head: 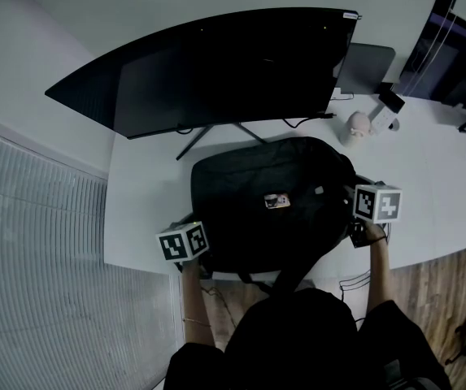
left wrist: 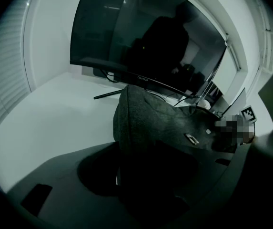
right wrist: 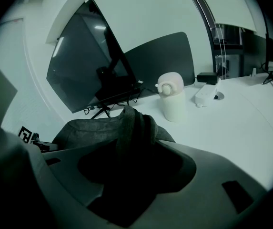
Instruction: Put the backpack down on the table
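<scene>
A black backpack [head: 265, 201] lies flat on the white table [head: 147, 210] in front of the monitor, with a small tag on its top face. One strap [head: 298, 270] hangs over the table's front edge. My left gripper [head: 202, 254] is at the pack's near left corner. In the left gripper view the pack's grey fabric [left wrist: 160, 123] fills the space between the widely spread jaws of the left gripper [left wrist: 141, 185]. My right gripper [head: 354, 218] is at the pack's right side. A raised fold of fabric [right wrist: 131, 123] stands between the jaws of the right gripper [right wrist: 131, 175] with room on both sides.
A wide curved monitor [head: 208, 63] on a thin stand is just behind the pack. A white bottle [head: 357, 127] [right wrist: 172, 97] stands at the back right, near a white adapter [right wrist: 207, 94] and a grey device [head: 367, 65]. Wood floor [head: 436, 291] shows past the front edge.
</scene>
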Available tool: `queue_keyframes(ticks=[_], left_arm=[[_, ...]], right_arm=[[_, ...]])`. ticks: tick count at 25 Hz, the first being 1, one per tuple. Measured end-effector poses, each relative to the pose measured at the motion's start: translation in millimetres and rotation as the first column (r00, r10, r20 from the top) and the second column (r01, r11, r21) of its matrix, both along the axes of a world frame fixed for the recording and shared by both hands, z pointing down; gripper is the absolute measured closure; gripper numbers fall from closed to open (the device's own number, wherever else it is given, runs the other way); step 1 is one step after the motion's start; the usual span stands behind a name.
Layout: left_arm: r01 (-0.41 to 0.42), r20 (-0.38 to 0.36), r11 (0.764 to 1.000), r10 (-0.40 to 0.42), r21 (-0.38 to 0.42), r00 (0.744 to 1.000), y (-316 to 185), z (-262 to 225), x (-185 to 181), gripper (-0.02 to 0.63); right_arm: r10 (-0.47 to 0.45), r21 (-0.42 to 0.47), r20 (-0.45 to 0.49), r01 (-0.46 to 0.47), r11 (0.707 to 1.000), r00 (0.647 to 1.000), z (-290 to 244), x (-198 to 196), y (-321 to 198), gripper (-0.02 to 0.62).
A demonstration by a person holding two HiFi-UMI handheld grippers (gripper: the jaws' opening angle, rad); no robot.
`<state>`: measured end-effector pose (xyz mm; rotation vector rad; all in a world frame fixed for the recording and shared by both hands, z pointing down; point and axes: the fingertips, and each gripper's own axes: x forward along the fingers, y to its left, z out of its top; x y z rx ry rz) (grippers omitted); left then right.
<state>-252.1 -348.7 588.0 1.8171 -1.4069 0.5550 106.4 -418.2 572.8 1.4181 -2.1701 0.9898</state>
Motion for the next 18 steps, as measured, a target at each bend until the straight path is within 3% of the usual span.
queue_keyframes(ticks=[6, 12, 18], left_arm=[[0.024, 0.027, 1.0, -0.024, 0.001, 0.999, 0.2, 0.8, -4.9, 0.336], [0.079, 0.075, 0.991, -0.087, 0.106, 0.993, -0.2, -17.1, -14.0, 0.339], [0.086, 0.173, 0.973, -0.125, 0.215, 0.977, 10.7, -38.9, -23.2, 0.443]], right_arm=[[0.042, 0.033, -0.02, -0.042, 0.999, 0.999, -3.2, 8.4, -0.6, 0.379], [0.066, 0.095, -0.009, -0.065, 0.993, 0.998, -20.3, 14.5, 4.2, 0.379], [0.088, 0.149, -0.037, -0.081, 0.985, 0.995, -37.4, 21.6, 12.8, 0.413]])
